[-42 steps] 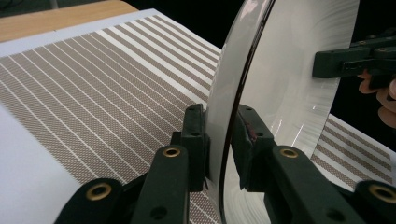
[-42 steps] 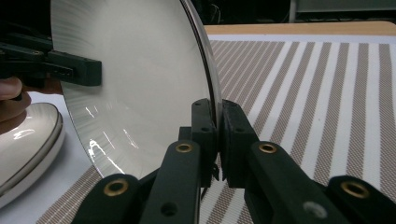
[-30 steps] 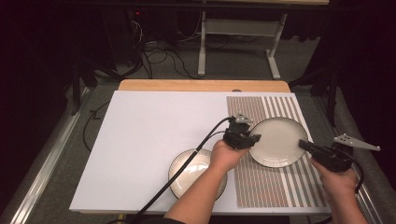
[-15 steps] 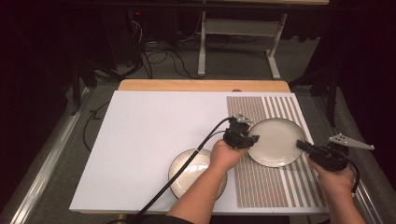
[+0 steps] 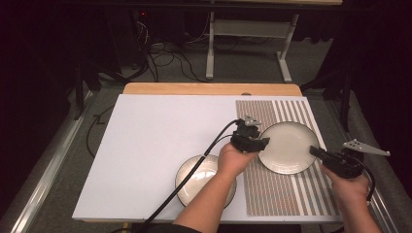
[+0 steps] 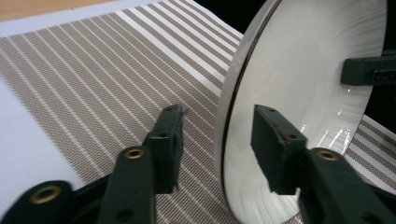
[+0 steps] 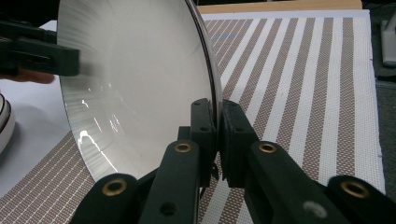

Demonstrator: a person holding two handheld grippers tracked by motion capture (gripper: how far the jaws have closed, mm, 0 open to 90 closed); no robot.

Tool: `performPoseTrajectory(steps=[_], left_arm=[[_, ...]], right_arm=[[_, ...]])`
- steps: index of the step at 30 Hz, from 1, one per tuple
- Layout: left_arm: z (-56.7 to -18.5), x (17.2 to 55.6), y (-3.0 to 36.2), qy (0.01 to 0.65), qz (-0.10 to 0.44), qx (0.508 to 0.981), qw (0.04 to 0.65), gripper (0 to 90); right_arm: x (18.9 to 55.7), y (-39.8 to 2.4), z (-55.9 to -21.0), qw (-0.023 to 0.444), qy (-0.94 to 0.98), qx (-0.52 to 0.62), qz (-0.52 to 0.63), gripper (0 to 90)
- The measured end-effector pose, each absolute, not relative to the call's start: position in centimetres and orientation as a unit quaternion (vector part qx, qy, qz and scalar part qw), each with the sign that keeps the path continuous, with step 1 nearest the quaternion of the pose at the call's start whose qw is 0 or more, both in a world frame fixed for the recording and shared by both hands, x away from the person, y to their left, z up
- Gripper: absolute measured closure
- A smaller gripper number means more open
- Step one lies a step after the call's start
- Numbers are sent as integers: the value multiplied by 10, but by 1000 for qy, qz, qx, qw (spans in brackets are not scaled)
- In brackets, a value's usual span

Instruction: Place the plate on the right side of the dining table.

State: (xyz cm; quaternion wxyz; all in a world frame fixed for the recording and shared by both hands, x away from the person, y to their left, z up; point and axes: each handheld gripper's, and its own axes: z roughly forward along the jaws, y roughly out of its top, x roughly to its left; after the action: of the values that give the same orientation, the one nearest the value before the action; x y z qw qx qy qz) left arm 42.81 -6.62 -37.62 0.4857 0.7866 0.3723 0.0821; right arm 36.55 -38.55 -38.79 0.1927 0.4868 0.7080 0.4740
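**White plate held at its rim over the striped mat**

White ceramic is seen in the plate (image 5: 287, 147), which is found above the striped mat (image 5: 291, 194) on the right part of the surface (image 5: 160, 141). Its right rim is pinched by the right hand-held gripper (image 5: 318, 153), whose jaws are pressed onto the edge. The left hand-held gripper (image 5: 260, 143) is placed at the left rim; its jaws have just been opening and are now spread, with the rim between them but not pressed. A second plate (image 5: 194, 177) is seen lying near, partly covered by the left forearm.
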Motion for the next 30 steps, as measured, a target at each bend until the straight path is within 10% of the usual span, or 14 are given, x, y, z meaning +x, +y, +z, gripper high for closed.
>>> performPoseTrajectory(steps=[30], left_arm=[[-370, 337, 152, 381, 181, 737, 528, 178]], right_arm=[[372, -385, -391, 189, 701, 508, 463, 864]])
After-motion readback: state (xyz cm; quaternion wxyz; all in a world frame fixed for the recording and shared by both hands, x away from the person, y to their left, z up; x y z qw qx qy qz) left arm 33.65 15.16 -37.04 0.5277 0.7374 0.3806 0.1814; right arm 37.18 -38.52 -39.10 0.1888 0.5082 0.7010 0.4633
